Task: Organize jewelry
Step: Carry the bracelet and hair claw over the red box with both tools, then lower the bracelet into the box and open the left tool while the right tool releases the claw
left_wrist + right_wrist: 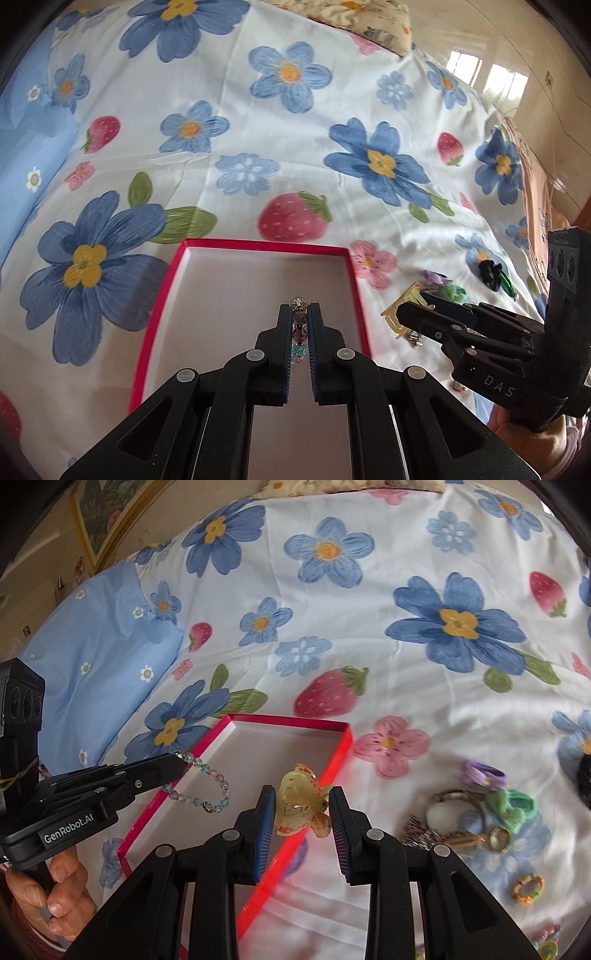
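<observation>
Left gripper [299, 325] pinches a beaded bracelet [207, 790] above the red box [162, 295]; only the right wrist view shows its hanging loop, and right gripper [303, 808] clamping a yellow hair claw [301, 805] at the box's edge.

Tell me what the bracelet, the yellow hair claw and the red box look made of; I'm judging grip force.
Bracelet: translucent faceted beads, glass or acrylic, glinting pink and aqua.
Hair claw: glossy marbled yellow plastic or resin, semi-translucent with orange flecks.
Red box: probably thin matte cardboard, with a plain white interior.
</observation>
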{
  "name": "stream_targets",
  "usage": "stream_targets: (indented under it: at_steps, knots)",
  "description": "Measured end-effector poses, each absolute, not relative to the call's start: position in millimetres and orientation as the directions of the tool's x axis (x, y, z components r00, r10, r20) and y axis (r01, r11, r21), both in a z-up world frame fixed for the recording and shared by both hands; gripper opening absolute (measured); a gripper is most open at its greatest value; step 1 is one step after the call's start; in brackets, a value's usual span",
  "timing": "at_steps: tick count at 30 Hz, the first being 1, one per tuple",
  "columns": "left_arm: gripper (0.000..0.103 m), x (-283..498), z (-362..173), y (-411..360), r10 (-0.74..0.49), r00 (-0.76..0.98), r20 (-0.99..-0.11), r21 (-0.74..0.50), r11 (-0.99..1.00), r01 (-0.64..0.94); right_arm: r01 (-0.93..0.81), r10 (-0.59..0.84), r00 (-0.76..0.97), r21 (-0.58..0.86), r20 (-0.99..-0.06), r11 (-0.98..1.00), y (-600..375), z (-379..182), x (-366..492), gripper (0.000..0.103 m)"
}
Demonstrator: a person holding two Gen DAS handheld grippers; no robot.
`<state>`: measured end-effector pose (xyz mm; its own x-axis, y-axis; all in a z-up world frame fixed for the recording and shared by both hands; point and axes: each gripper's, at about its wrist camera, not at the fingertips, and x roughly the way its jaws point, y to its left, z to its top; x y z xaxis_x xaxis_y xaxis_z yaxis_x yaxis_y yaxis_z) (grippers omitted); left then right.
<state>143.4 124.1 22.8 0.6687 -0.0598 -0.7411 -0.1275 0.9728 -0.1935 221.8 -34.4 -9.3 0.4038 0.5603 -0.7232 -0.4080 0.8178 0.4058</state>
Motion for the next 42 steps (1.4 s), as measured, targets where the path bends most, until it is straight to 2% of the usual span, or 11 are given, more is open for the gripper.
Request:
stream_targets:
  at_steps: [14,26,36,41,42]
  knots:
    - [0.007,188.0,-15.9,181.1,-0.058,0.623,-0.78,-0.242,0.946,-0.216,-0.47,0.572,0.312,0.4,-0.758,0.787,35.7,-40.5,254.3,0.03]
    - [0.007,219.5,-57.8,194.4,-0.023,0.552,-0.834,-0.207,0.939,-0.273,-0.487,0.523,0.244,0.363,-0.817,0.794,56.8,-71.5,268.2,0.03]
    - [0.007,229.6,-70.3,194.5,-0.003,0.495,-0.869,-0.174,0.938,-0.299,-0.502,0.523,0.227,0.361,-0.822,0.786,59.0,-73.7,270.4,0.031]
    - [0.011,229.9,-70.4,192.6,0.004,0.487,-0.873,-0.164,0.94,-0.301,-0.497,0.53,0.222,0.372,-0.818,0.784,58.8,-74.6,270.5,0.032]
    - [0.015,229.6,-69.7,192.3,0.007,0.488,-0.873,-0.161,0.94,-0.301,-0.494,0.53,0.221,0.374,-0.819,0.785,58.2,-75.3,270.4,0.033]
